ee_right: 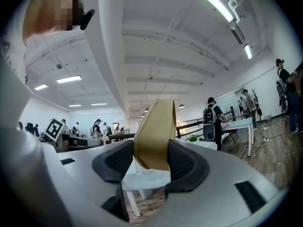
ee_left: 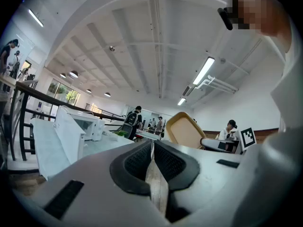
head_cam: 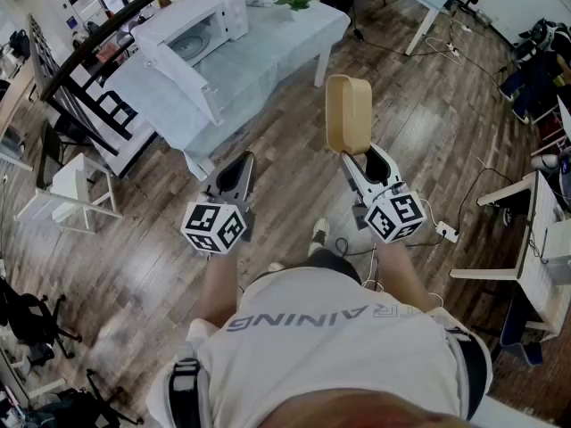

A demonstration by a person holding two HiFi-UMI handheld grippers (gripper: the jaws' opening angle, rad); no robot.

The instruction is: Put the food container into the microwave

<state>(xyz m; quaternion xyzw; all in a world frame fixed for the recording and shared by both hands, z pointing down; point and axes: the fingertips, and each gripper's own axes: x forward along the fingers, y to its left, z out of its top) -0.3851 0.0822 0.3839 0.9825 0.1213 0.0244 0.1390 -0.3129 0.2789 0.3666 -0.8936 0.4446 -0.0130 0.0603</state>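
upright, food container [ee_right: 154,134] clamped in right tool [ee_right: 152,161]

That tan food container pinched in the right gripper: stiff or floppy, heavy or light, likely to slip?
Probably stiff: the food container juts straight out of the right gripper without sagging. Likely light, since it is held by one edge alone. It may pivot there.

A desk [head_cam: 268,52] draped in pale blue cloth stands on a wooden plank floor [head_cam: 428,132]. A small green plant [head_cam: 297,0] sits at the desk's far end. A black railing [head_cam: 89,45] runs along the desk's left side, and a small white side table [head_cam: 76,175] stands left of its near end. Right of the desk, well apart, a white power strip [head_cam: 446,233] lies on the floor. Beyond the desk, people [ee_left: 135,119] stand under ceiling strip lights [ee_left: 203,70].
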